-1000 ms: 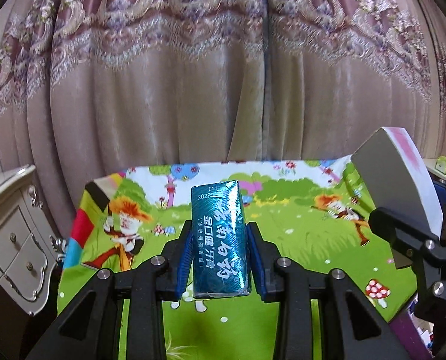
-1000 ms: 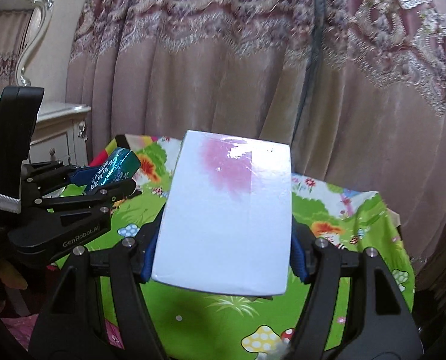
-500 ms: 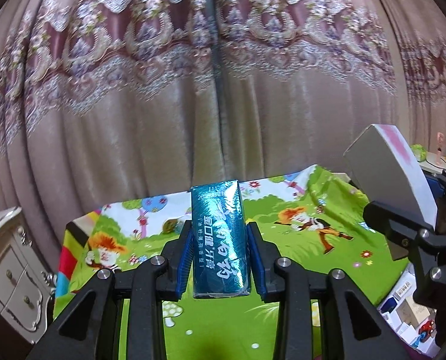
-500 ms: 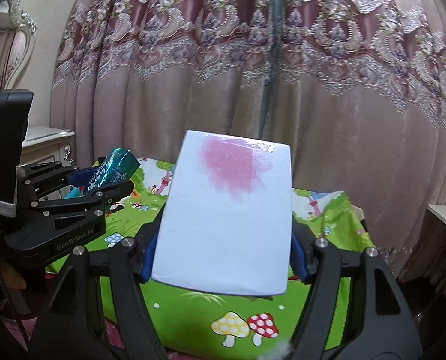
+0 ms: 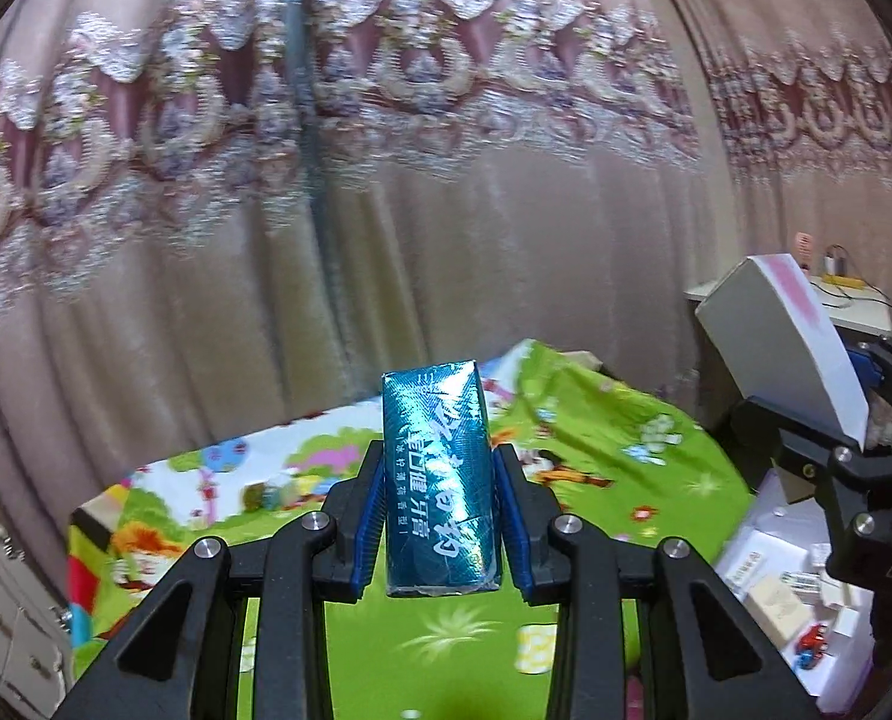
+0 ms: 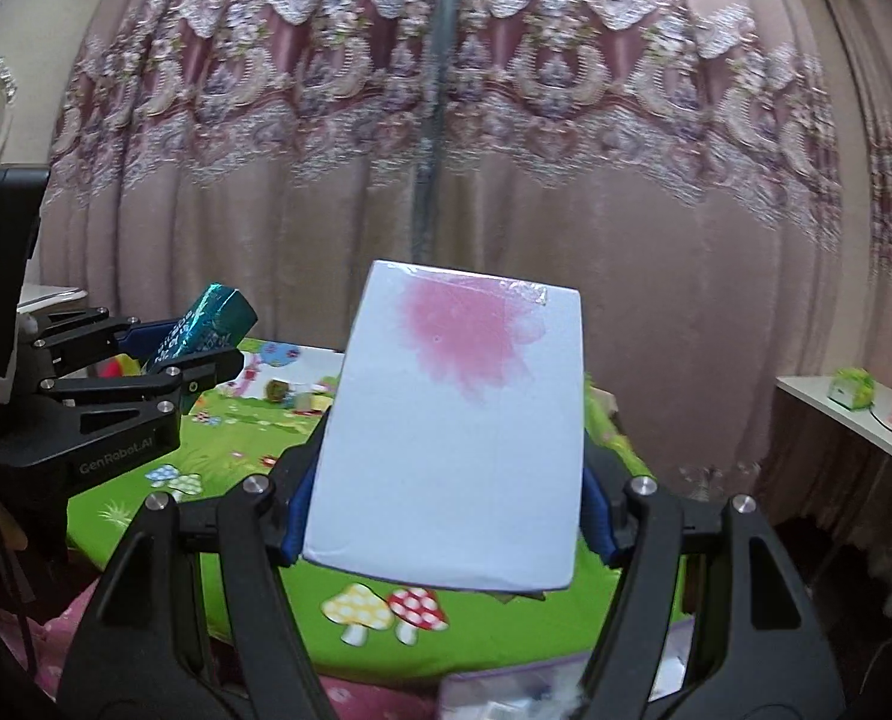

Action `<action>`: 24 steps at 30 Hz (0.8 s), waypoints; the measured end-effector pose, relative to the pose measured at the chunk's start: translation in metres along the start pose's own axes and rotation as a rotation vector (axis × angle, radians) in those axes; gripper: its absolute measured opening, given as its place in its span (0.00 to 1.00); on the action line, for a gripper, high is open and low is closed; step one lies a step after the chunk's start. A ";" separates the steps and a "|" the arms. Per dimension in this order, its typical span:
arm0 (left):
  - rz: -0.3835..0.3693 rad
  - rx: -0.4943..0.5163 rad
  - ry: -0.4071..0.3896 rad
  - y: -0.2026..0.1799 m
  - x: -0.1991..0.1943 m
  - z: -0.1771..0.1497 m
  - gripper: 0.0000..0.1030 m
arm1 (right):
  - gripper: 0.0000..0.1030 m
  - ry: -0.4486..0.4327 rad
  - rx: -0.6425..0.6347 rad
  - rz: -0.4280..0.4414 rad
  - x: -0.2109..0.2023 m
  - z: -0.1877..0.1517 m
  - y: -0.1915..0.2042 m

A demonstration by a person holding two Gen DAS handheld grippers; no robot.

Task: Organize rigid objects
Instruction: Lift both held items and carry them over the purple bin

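Observation:
My left gripper is shut on a shiny teal toothpaste box with white lettering, held lengthwise above the cartoon-print cloth. My right gripper is shut on a wide white box with a pink blotch, also held in the air. From the left wrist the white box shows at the right edge in the other gripper's black frame. From the right wrist the teal box sticks out of the left gripper at the far left. Both boxes hide most of the blue pads.
A green cloth with mushrooms and cartoon figures covers the surface below. Pink patterned curtains fill the background. A white container of small packages lies low right. A white shelf with small items stands right; a white drawer cabinet left.
Both grippers have swung rightwards with their boxes still gripped. The cloth has slid left and lower in both views, and the shelf and the white container have come into sight on the right.

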State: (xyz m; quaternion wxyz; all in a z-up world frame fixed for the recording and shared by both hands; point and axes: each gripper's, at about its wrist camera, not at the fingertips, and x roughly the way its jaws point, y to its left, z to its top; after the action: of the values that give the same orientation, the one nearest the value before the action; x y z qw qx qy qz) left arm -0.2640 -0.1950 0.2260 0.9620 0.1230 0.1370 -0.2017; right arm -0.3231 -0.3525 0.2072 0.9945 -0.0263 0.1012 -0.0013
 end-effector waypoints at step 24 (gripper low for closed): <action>-0.487 0.239 0.382 -0.194 0.069 -0.038 0.35 | 0.69 0.434 0.093 -0.278 -0.025 -0.091 -0.131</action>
State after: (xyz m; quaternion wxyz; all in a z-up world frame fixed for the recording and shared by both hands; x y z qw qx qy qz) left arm -0.2928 -0.3806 0.1340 0.8211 0.2341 0.3158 -0.4138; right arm -0.3652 -0.4878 0.1303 0.9399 0.0065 0.3074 -0.1483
